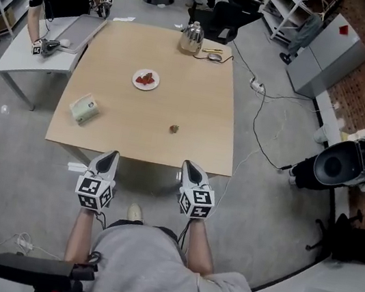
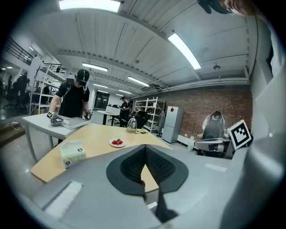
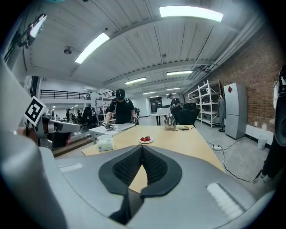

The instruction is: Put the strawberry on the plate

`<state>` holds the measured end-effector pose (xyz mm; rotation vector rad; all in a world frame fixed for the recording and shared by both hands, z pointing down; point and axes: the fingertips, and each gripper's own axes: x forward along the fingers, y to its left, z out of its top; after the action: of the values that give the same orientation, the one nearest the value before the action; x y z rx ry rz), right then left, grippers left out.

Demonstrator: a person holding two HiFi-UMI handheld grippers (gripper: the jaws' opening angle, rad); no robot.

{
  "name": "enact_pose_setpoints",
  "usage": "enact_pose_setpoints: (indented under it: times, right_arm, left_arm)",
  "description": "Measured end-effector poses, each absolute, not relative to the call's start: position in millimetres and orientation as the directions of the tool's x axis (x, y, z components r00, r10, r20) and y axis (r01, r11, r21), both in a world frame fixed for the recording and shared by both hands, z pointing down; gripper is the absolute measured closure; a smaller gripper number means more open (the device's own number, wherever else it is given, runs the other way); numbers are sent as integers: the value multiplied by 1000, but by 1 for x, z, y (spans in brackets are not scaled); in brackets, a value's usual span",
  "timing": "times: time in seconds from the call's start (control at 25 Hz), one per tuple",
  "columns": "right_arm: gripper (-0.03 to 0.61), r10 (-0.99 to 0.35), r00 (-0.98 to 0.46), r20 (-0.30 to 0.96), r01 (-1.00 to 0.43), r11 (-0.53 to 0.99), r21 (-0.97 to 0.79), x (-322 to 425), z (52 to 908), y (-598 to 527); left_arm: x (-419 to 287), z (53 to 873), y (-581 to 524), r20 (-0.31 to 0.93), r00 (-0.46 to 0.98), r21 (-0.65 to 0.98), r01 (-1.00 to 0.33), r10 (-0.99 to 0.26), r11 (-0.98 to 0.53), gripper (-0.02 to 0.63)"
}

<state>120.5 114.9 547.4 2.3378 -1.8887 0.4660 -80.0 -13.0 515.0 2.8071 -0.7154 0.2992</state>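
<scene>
Pale wood is filling the middle of the head view: a broad, smooth, square table [image 1: 196, 103] is standing on a grey concrete floor in an open workshop with brick walls and metal shelving.

Near the table's centre, slightly toward 11 o'clock, a small round white plate [image 1: 136, 80] is already holding a few glossy red berries. The strawberry [image 1: 174, 129] to be moved is lying alone on bare wood at about 5 o'clock from the plate, well apart from it. It is showing only as a small, dark, rounded lump, too small to make out its surface.

The left gripper [image 1: 113, 154] and the right gripper [image 1: 188, 164] are hovering side by side just short of the table's near edge, both pointing toward 12 o'clock. Each is a matte grey plastic shell carrying a black-and-white marker cube. In each gripper's own view the black ribbed rubber pads are pressing together at their tips, with nothing between them.

The reach seems to be only beginning, with nothing picked up. The right gripper is sitting nearer the strawberry, which lies at about 11 o'clock from it. The next move is probably calling for those jaws to part, straddle the fruit and close gently, since a soft berry would bruise.

A pale green tissue box [image 1: 85, 108] is lying at 8 o'clock from the plate, and a polished metal kettle [image 1: 191, 37] is standing at the far edge.
</scene>
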Motion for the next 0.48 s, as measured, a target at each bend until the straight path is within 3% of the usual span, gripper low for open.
enact_pose_setpoints:
  times: [0.48]
  right_arm:
    - [572,-924,197,326,-965,-242,-102,131,562,72]
  left_arm:
    - [-67,525,-60,260,871,190,-470,-417,-862,594]
